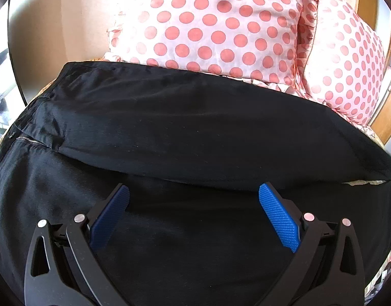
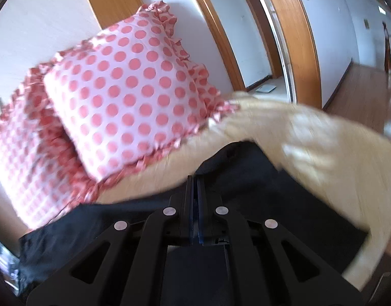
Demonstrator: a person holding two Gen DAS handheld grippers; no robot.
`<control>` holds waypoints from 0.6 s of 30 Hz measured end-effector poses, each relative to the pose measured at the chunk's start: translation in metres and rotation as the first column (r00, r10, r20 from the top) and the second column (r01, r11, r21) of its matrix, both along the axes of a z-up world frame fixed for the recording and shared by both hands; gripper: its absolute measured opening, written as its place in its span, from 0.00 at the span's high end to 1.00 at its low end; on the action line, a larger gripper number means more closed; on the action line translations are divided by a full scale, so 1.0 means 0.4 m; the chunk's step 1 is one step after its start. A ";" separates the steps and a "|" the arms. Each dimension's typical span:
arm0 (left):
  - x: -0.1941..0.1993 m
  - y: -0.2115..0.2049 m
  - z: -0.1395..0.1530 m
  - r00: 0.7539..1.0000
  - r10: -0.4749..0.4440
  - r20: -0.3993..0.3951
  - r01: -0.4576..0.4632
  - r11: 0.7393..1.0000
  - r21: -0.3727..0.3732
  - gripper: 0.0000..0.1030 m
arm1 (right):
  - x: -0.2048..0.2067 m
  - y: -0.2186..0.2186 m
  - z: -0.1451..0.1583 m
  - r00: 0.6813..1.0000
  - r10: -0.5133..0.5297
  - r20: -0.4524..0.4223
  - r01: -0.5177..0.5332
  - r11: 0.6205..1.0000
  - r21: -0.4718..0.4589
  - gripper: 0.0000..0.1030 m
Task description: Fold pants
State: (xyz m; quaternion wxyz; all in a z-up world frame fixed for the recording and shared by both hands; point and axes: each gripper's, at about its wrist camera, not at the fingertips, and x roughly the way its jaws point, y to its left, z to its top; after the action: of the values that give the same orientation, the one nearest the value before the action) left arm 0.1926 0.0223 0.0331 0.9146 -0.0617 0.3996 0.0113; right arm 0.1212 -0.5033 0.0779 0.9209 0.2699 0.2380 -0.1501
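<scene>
Beside dotted pillows [image 1: 210, 25], glossy black pants [image 1: 170, 127]

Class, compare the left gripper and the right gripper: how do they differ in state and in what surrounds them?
The left gripper is open, its blue pads wide apart over the black pants; the right gripper is shut. The left view is sharp; the right view is blurred. Both have black frames and hover over the pants.
</scene>
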 end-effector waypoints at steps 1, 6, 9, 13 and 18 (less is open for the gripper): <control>0.000 0.001 0.000 1.000 0.003 0.001 -0.003 1.000 0.000 0.02 | -0.041 0.008 -0.018 1.000 0.003 -0.001 -0.003 1.000 0.013 0.98; -0.002 0.002 0.002 1.000 0.012 0.004 -0.012 1.000 0.005 0.02 | -0.132 0.015 -0.117 0.998 -0.010 -0.054 0.016 0.995 0.102 0.98; -0.001 -0.001 0.001 1.000 0.014 -0.001 -0.014 1.000 0.010 0.02 | -0.137 -0.008 -0.157 0.997 -0.005 -0.074 0.019 0.981 0.192 0.97; -0.002 0.005 0.002 1.000 0.021 0.002 -0.021 1.000 0.004 0.02 | -0.146 -0.024 -0.172 0.998 -0.001 -0.062 0.019 0.958 0.287 0.73; 0.001 0.006 0.000 1.000 0.020 -0.003 -0.020 1.000 0.003 0.02 | -0.151 -0.043 -0.187 0.998 -0.049 -0.045 0.061 0.937 0.344 0.57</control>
State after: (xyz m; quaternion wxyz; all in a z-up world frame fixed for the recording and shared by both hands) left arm 0.1931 0.0246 0.0332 0.9139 -0.0644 0.4002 0.0211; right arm 0.0609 -0.5204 0.0032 0.8504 0.4307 0.2695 -0.1366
